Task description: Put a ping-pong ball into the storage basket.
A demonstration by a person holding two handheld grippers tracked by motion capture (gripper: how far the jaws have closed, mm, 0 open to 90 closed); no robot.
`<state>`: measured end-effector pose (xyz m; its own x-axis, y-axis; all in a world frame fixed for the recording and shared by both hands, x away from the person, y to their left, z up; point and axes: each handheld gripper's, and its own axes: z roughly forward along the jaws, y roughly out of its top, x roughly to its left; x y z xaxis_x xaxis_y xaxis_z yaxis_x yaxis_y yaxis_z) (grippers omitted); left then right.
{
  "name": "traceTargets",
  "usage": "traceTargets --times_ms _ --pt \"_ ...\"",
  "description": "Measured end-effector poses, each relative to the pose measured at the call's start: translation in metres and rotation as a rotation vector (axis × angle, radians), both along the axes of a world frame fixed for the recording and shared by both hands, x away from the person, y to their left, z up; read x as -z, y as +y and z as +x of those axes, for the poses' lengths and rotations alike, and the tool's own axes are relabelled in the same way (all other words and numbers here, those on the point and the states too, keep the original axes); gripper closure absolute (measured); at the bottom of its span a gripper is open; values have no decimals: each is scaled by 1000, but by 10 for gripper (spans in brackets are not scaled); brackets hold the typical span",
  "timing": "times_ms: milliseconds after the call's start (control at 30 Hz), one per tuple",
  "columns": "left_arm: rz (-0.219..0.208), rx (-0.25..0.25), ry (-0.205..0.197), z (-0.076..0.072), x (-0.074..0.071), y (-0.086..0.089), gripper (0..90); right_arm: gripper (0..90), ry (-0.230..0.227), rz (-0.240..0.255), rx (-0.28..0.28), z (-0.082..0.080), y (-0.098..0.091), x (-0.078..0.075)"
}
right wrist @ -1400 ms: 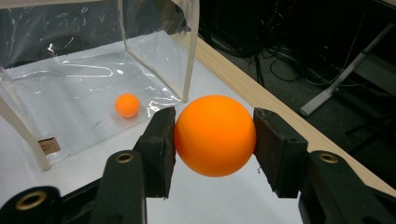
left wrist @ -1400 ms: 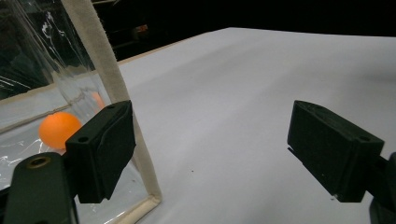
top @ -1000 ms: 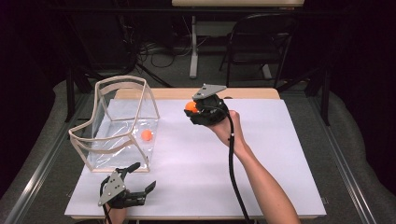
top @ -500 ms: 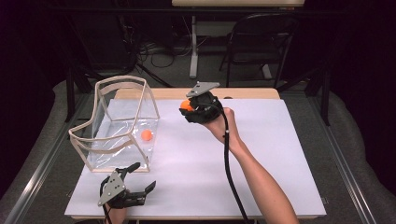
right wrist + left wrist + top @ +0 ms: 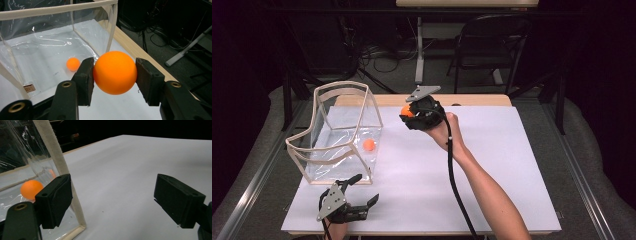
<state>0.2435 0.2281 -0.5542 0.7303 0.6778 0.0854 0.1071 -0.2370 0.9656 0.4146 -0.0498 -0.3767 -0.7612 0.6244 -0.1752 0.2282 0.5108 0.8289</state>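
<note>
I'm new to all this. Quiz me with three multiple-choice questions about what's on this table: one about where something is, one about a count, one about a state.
1. Where is the loose orange ball?
A. inside the clear bin
B. on the bare table
C. on the floor

2. How many orange balls are there?
A. one
B. two
C. four

3. What is the right claw doing?
A. hanging open
B. gripping a ball
C. gripping the bin

Answers: 1 A, it lies on the bin's clear floor. 2 B, one in the bin, one held ball. 3 B, both pads press the ball's sides.
</note>
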Motion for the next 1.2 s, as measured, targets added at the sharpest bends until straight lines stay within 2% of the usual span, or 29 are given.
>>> traceTargets --times_ms 500,1200 --pt "-1 3 -4 0 0 0 155 505 -4 -8 -19 3 11 -5" --pt "-4 1 0 0 0 0 155 505 4 22 -48 12 29 -21"
